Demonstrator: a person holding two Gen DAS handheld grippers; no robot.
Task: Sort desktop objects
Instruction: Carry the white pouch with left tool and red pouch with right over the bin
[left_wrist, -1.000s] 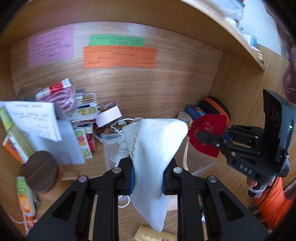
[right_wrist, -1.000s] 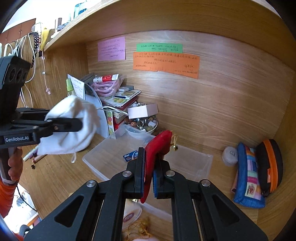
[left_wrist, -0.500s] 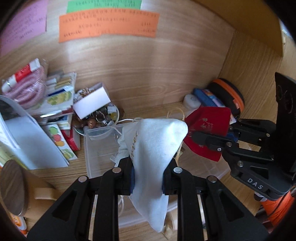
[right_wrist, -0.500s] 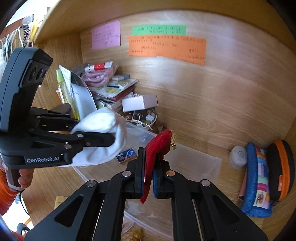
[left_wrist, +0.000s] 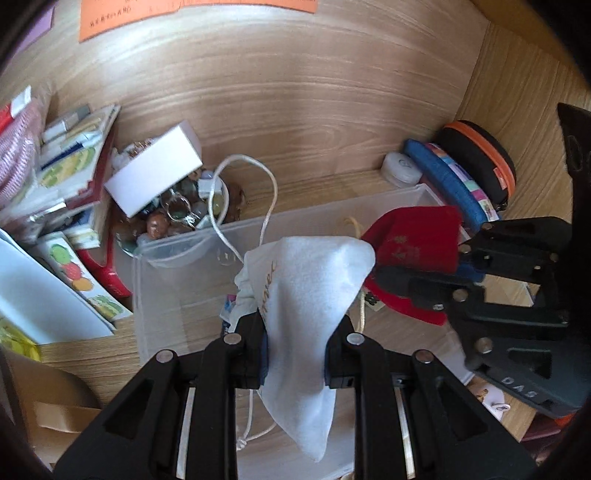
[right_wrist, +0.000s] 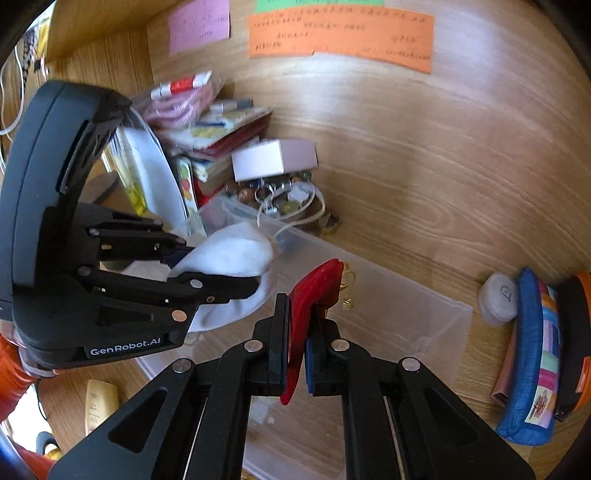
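Left tongs (left_wrist: 295, 332) clench a white pouch (left_wrist: 310, 280); at their three o'clock, right tongs (right_wrist: 297, 332) clench a red pouch (right_wrist: 314, 291) over the clear bin (right_wrist: 424, 317).

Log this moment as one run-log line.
left claw: shut on white cloth drawstring pouch | right claw: shut on red fabric pouch | both above clear plastic bin

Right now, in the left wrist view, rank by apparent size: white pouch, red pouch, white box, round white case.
1. white pouch, though it is nearest the camera
2. red pouch and white box, too alike to rank
3. round white case
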